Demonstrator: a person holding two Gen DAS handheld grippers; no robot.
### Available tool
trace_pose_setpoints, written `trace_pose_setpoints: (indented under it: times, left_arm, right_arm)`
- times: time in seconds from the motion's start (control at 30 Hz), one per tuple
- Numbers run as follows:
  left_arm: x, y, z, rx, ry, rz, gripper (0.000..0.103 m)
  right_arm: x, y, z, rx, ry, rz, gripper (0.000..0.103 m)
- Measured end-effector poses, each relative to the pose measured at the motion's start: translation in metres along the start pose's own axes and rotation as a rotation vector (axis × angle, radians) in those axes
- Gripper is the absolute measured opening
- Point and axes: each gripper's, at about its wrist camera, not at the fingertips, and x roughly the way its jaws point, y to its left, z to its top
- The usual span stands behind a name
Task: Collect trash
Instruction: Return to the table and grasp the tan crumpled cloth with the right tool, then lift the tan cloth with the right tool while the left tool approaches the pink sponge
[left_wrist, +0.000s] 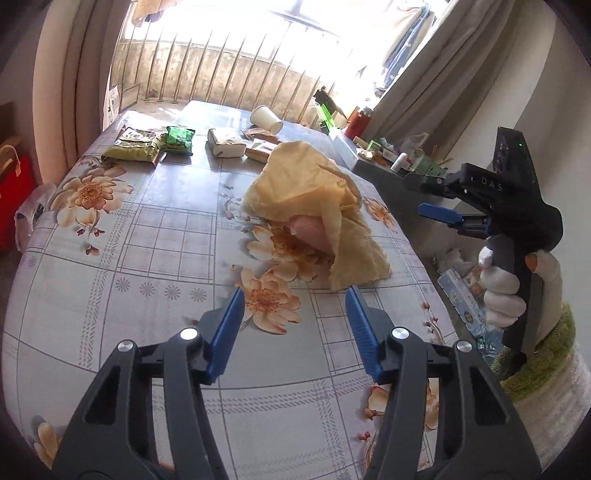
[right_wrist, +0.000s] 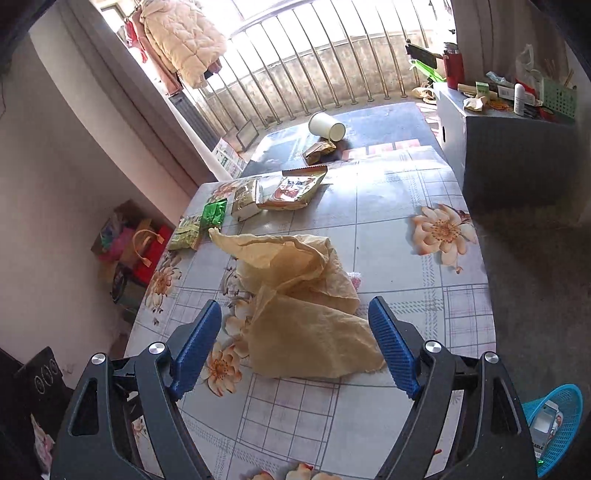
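Clearly the collecting is in an early step: most of the litter still lies on the flowered surface (right_wrist: 406, 229), and neither tool holds anything.

Going left to right in the right wrist view, the green packets (right_wrist: 201, 225) sit at about ten o'clock from the middle of the surface, then the white pack (right_wrist: 245, 201) and the brown snack bag (right_wrist: 295, 190) at about eleven, with the tipped paper cup (right_wrist: 327, 126) far off at twelve. Nearest, dead centre, lies the crumpled yellow wrapper (right_wrist: 295, 295), its near flap between the spread blue fingers (right_wrist: 391, 354) of the right gripper (right_wrist: 295, 347), which stand wide apart and press on nothing. At five o'clock, off the surface's edge, a blue basket (right_wrist: 561, 417) waits, seemingly for the trash.

From the left wrist view, the left gripper (left_wrist: 295, 328) hovers short of the same wrapper (left_wrist: 306, 195), fingers about half apart and empty.

Next, I judge, one tool must go lower until its pads straddle a fold of the wrapper, then close firmly, since thin, springy paper may slip; the load then goes to the basket.
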Motion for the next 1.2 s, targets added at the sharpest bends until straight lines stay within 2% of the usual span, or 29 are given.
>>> trace_pose_setpoints:
  times: [0.13, 0.27, 0.33, 0.37, 0.5, 0.6, 0.73, 0.9, 0.97, 1.0, 1.03, 1.1, 1.2]
  left_arm:
    - [-0.001, 0.015, -0.004, -0.028, 0.01, -0.002, 0.051]
    - [-0.002, 0.028, -0.011, -0.05, 0.035, -0.011, 0.051]
    - [-0.004, 0.033, -0.014, -0.054, 0.043, -0.014, 0.051]
    - [-0.006, 0.035, -0.015, -0.057, 0.042, -0.017, 0.051]
    - [-0.016, 0.039, -0.019, -0.057, 0.033, -0.017, 0.051]
    - [-0.025, 0.039, -0.025, -0.063, 0.033, -0.026, 0.051]
    - [-0.04, 0.034, -0.042, -0.061, 0.038, -0.035, 0.051]
    - [-0.051, 0.018, -0.075, -0.05, 0.08, -0.056, 0.051]
    - [-0.053, 0.011, -0.09, -0.047, 0.101, -0.065, 0.051]
    - [-0.053, 0.007, -0.096, -0.046, 0.108, -0.071, 0.051]
    - [-0.054, 0.004, -0.102, -0.044, 0.113, -0.075, 0.051]
    - [-0.055, -0.002, -0.109, -0.036, 0.115, -0.065, 0.051]
    - [-0.052, -0.01, -0.115, -0.007, 0.102, -0.02, 0.051]
  right_arm:
    - [0.062, 0.0, 0.03, 0.042, 0.054, -0.046, 0.079]
    - [0.107, -0.008, 0.027, 0.103, 0.118, -0.058, 0.078]
    - [0.119, -0.004, 0.016, 0.093, 0.163, -0.04, 0.059]
    - [0.121, 0.001, 0.01, 0.072, 0.172, -0.051, 0.054]
    - [0.111, 0.018, -0.014, 0.045, 0.186, -0.023, 0.039]
    - [0.097, 0.03, -0.04, 0.029, 0.212, -0.001, 0.036]
    - [0.071, 0.038, -0.087, 0.04, 0.254, 0.036, 0.036]
    - [0.025, 0.037, -0.141, 0.09, 0.25, 0.114, 0.038]
    - [0.001, 0.033, -0.153, 0.102, 0.201, 0.136, 0.05]
    - [-0.012, 0.03, -0.157, 0.111, 0.165, 0.142, 0.06]
    - [-0.024, 0.027, -0.161, 0.116, 0.136, 0.152, 0.066]
    - [-0.041, 0.025, -0.167, 0.115, 0.116, 0.158, 0.067]
    - [-0.048, 0.026, -0.177, 0.096, 0.132, 0.135, 0.071]
